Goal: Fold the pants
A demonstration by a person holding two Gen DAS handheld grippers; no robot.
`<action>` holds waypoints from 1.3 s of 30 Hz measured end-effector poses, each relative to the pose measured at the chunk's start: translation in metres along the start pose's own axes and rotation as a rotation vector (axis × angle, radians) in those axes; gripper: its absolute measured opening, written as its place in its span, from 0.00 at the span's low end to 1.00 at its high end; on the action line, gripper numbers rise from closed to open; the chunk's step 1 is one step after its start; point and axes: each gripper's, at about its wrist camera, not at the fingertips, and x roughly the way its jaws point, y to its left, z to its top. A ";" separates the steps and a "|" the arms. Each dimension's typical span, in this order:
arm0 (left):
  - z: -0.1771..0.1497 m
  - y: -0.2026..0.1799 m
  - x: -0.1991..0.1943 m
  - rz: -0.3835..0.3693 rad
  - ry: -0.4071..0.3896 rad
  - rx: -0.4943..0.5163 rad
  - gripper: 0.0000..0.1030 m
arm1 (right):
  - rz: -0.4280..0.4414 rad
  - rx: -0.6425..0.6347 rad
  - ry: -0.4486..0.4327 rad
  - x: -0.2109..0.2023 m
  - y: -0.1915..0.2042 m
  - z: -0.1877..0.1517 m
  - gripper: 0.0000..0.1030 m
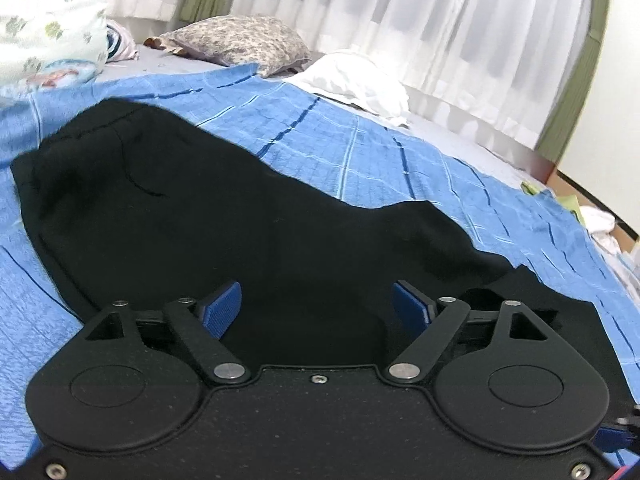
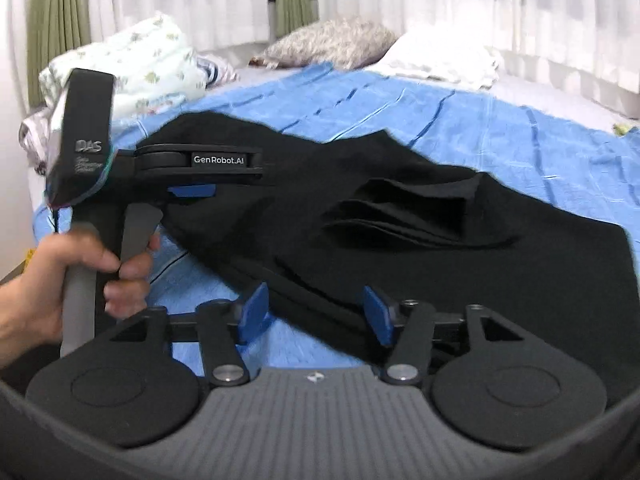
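Black pants [image 1: 240, 220] lie spread across a blue bedspread [image 1: 360, 140]. My left gripper [image 1: 318, 308] hovers low over the cloth, its blue pads [image 1: 224, 308] wide apart and gripping nothing. In the right wrist view the pants [image 2: 500, 272] fill the centre, with a folded layer [image 2: 408, 212] lying on top. My right gripper [image 2: 316, 312] is open over the near edge of the pants; the edge runs between its pads, which do not press on it. A hand [image 2: 80, 272] at the left holds the other tool's handle [image 2: 136, 232], which rests at the pants' left end.
A floral pillow [image 1: 240, 40] and a white pillow [image 1: 352, 80] lie at the head of the bed. Patterned bedding [image 2: 132, 60] is heaped at the far left. White curtains [image 1: 440, 20] hang behind. The bed's right edge [image 1: 580, 208] drops to clutter on the floor.
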 end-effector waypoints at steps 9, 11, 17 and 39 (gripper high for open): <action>-0.013 -0.092 -0.043 -0.142 -0.037 0.267 0.44 | -0.333 0.230 -0.117 -0.050 -0.078 -0.022 0.27; -0.023 -0.120 -0.042 -0.206 -0.008 0.337 0.41 | -0.382 0.279 -0.109 -0.045 -0.093 -0.027 0.20; -0.055 -0.183 0.001 -0.265 0.253 0.431 0.32 | -0.386 0.391 -0.124 -0.029 -0.120 -0.055 0.29; 0.064 -0.168 0.073 0.075 0.126 0.216 0.34 | -0.292 0.521 -0.209 -0.033 -0.139 -0.075 0.25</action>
